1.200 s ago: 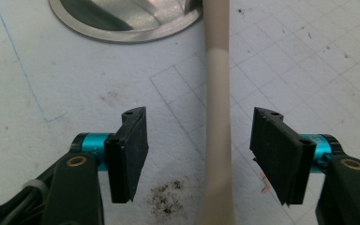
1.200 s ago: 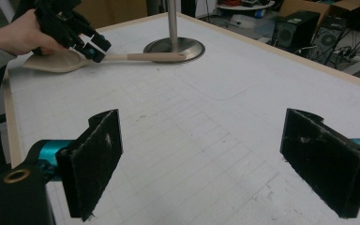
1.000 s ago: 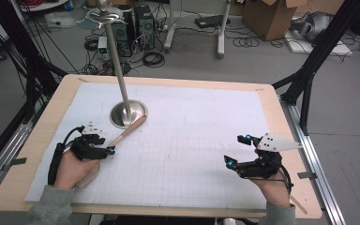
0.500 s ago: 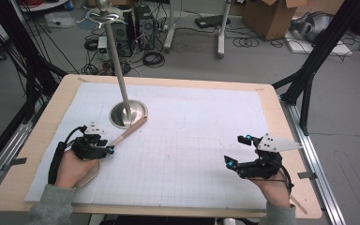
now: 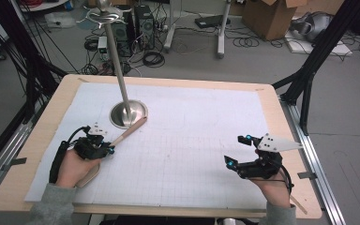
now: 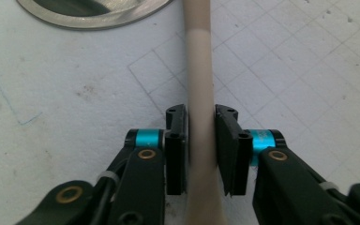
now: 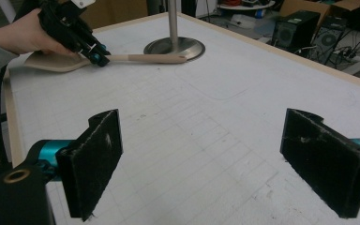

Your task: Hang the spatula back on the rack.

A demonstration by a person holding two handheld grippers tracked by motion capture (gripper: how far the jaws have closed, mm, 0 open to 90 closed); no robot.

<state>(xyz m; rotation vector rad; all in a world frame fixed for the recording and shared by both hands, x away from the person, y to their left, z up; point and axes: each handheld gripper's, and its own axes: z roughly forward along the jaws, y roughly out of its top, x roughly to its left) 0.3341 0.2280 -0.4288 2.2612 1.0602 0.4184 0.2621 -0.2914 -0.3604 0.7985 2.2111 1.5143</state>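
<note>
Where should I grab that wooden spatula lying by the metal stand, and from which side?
Grip the wooden spatula on its straight handle, close to the broad blade, coming down from above with a jaw on each long side. The handle is narrow and lies flat on the table, while its far tip rests against the stand base. The left gripper has just been closing there, with the handle between its jaws.

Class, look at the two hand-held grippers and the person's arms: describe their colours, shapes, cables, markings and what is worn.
Both are black linkage frames with turquoise collars and brass-coloured pivot screws. The left hand-held gripper has flat black jaws; a black cable trails from it. The right hand-held gripper has rough-faced black pads and a grey three-cornered plate on top. Grey sleeves cover both forearms.
</note>
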